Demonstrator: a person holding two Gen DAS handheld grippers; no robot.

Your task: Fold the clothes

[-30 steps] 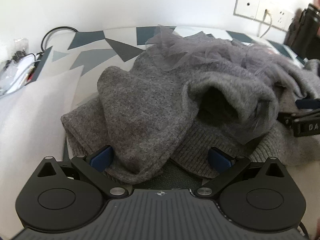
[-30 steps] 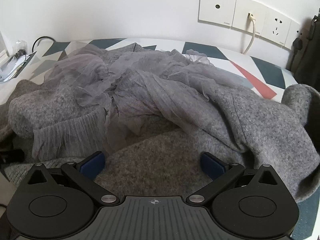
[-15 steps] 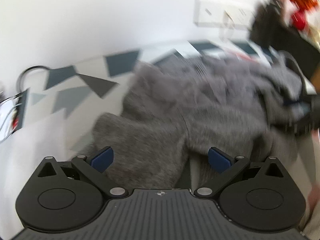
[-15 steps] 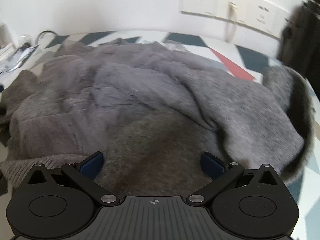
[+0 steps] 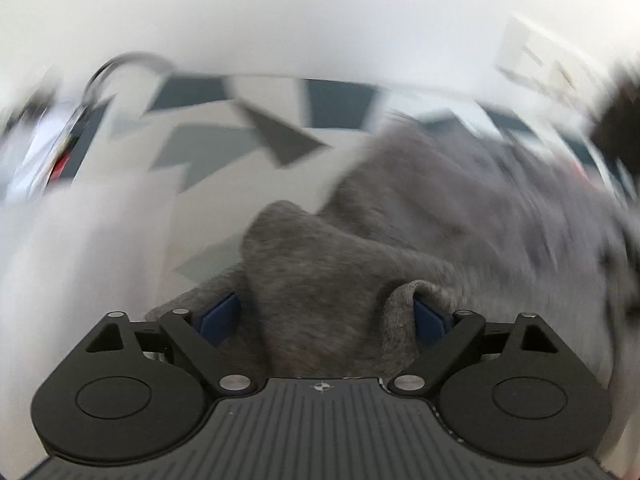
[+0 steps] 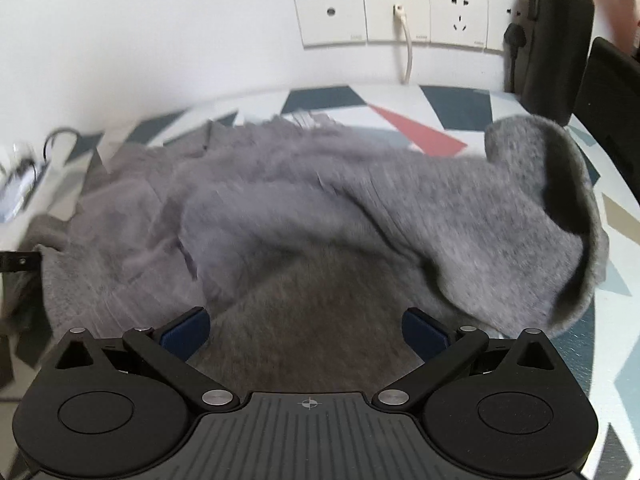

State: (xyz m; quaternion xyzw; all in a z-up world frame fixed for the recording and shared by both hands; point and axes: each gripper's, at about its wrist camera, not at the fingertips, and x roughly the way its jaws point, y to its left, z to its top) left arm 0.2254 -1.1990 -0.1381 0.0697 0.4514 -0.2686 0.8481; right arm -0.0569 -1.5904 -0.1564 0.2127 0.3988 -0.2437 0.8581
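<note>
Lying between both grippers' spread fingers (image 5: 218, 318), grey sweater (image 6: 400, 208) covers patterned table (image 6: 400, 120).

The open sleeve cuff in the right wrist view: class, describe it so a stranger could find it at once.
Start at the row of white wall sockets and drop to the patterned tabletop below. A grey knitted sweater lies heaped there; follow it to its right end. The sleeve cuff is the only part that gapes open, showing a dark hollow, unlike the sheer, paler tulle fabric on the left.
</note>
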